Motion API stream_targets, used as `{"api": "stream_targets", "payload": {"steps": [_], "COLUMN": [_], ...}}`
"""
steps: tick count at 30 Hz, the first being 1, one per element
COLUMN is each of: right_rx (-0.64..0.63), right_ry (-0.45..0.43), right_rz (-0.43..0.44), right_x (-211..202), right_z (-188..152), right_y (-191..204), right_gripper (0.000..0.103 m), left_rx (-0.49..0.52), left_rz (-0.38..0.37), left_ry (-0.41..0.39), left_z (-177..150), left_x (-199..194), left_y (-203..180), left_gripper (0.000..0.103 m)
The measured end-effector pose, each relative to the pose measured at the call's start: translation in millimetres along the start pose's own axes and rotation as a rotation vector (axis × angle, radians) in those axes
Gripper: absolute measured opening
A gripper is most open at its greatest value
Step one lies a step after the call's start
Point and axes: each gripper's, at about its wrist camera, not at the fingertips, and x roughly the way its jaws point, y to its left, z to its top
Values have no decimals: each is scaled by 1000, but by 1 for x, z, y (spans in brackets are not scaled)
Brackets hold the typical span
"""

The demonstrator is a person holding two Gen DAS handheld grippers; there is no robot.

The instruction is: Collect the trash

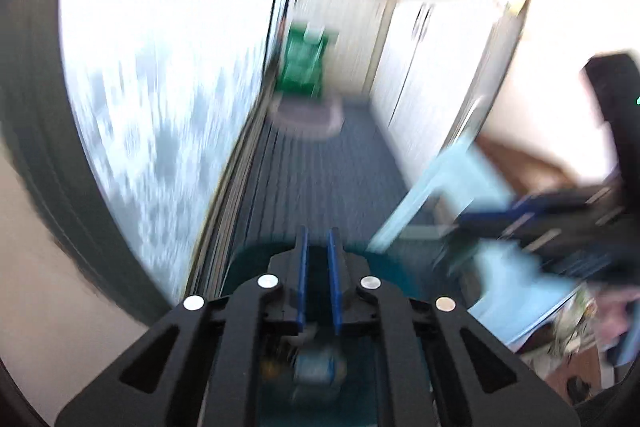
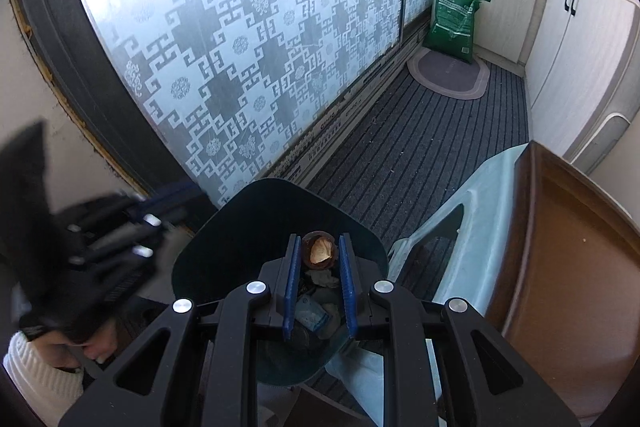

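Observation:
A dark teal trash bin (image 2: pixel 256 227) stands on the floor below both grippers, with a tissue (image 2: pixel 325 279) and a blue-white packet (image 2: pixel 314 313) inside. My right gripper (image 2: pixel 318 241) points down over it, shut on a small brown cup (image 2: pixel 318 253) with a yellowish crumpled scrap in it. In the left wrist view, which is blurred, my left gripper (image 1: pixel 318 233) is above the bin (image 1: pixel 248 261), its blue pads almost together with nothing between them. It also shows, blurred, as the left gripper (image 2: pixel 112 239) in the right wrist view, held by a hand in a white sleeve (image 2: pixel 36 375).
A patterned frosted sliding door (image 2: pixel 240 47) runs along the left. A light blue plastic stool (image 2: pixel 472 203) and a brown tabletop (image 2: pixel 568 251) are close on the right. Farther off, a green sack (image 2: pixel 454 19) and an oval mat (image 2: pixel 450 73) lie by white cabinets (image 2: pixel 576 67).

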Motion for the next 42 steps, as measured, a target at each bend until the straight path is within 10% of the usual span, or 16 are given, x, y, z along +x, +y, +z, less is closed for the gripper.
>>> {"api": "stream_targets", "payload": {"steps": [7, 25, 42], "right_rx": [-75, -81, -23], "right_ry": [108, 285, -117], "right_rz": [-5, 2, 8], "right_x": [38, 91, -40], "right_z": [-16, -45, -2], "right_y": [20, 18, 21], "right_gripper": [19, 38, 25], "left_rx": [5, -36, -35], "left_rz": [-19, -30, -49], "left_ry": [-209, -282, -175], "left_z": [16, 21, 28], "left_x": [-45, -67, -62], "left_y": [-17, -9, -16], "left_gripper": [10, 11, 32]}}
